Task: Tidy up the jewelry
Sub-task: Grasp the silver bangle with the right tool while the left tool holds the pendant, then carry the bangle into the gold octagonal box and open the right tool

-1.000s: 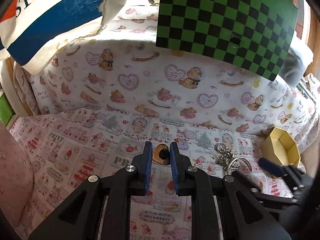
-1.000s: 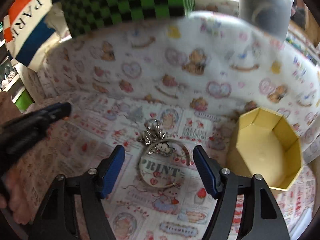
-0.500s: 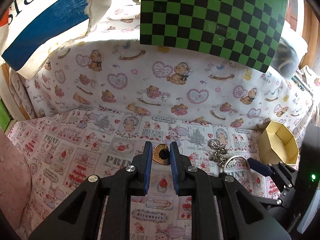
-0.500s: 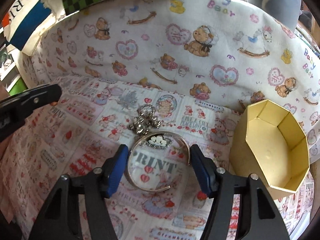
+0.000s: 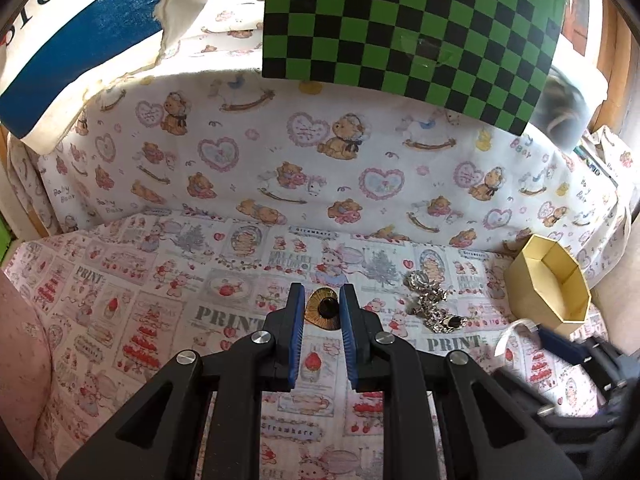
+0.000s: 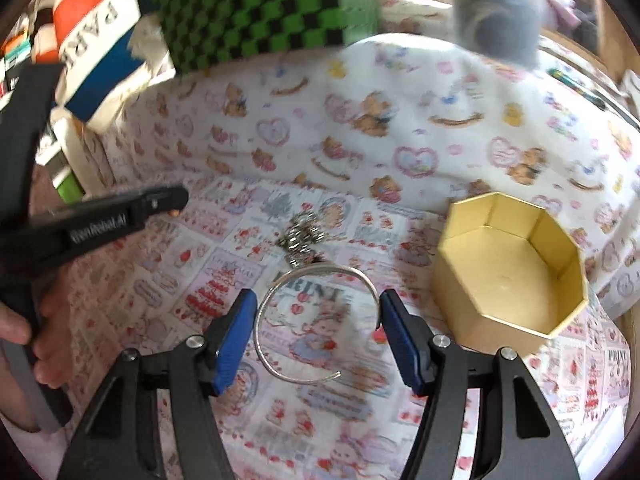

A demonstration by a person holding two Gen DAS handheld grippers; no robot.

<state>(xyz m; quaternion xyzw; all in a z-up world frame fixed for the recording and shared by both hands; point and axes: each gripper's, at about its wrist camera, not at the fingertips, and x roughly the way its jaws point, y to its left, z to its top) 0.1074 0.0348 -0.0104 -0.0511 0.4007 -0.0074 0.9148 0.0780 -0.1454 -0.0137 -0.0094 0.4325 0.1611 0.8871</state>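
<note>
Right wrist view: the right tool (image 6: 314,316) grips the thin silver open bangle (image 6: 316,322); the left tool (image 5: 320,306) is clamped on the round gold brooch (image 5: 323,309).

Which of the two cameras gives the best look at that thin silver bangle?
The right wrist view. There the silver bangle fills the space between the blue jaws, its open ring visible almost whole. The left wrist view catches only a blurred pale arc of it near the right edge, beside the yellow box.
</note>
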